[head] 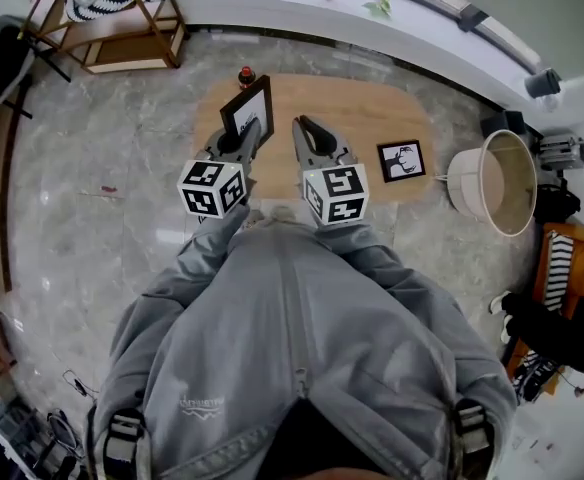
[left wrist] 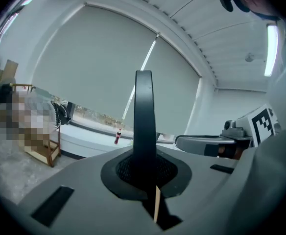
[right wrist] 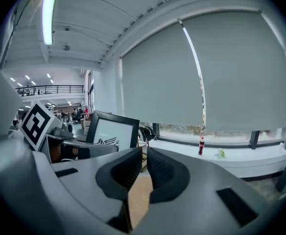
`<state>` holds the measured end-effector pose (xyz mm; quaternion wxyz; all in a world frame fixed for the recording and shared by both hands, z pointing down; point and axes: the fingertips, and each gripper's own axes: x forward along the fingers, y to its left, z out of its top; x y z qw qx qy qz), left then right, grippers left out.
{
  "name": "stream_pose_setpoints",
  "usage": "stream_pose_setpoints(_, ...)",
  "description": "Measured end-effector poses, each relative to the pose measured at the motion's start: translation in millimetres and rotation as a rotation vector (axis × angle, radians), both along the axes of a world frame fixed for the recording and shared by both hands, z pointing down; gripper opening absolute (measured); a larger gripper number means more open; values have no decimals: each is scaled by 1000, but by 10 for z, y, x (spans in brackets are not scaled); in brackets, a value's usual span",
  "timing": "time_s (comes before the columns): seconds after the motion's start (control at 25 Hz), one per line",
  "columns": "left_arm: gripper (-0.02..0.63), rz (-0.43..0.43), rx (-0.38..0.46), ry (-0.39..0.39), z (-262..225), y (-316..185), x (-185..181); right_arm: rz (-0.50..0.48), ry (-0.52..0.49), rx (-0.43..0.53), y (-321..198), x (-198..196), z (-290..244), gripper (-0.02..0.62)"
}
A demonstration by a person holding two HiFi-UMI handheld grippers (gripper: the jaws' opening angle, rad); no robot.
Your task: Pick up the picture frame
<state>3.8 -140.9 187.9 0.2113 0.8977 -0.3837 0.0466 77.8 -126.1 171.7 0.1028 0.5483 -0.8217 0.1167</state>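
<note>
A black picture frame point(head: 247, 108) with a white print hangs upright above the wooden table point(head: 352, 103), gripped at its lower edge by my left gripper point(head: 255, 128). In the left gripper view the picture frame point(left wrist: 144, 106) shows edge-on as a dark vertical bar between the jaws of the left gripper point(left wrist: 145, 155). My right gripper point(head: 303, 126) floats beside it on the right. In its own view, the right gripper point(right wrist: 143, 153) holds nothing, and only a narrow gap separates its jaws. The picture frame point(right wrist: 112, 131) shows to its left.
A second small black frame point(head: 402, 160) lies flat on the table's right part. A red bottle point(head: 246, 75) stands at the table's far edge. A white round shade point(head: 497, 181) sits on the floor at right, and a wooden rack point(head: 112, 28) at the far left.
</note>
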Motion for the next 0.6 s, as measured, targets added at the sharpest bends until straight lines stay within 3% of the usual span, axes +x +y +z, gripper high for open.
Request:
stream_pose_setpoints(0.28, 26, -40, 172, -55, -660, 83, 11, 23, 10, 119, 84, 57, -600, 43)
stream_pose_setpoints(0.6, 26, -104, 289, -55, -1131, 217, -21, 41, -17, 202, 220, 79, -976, 35)
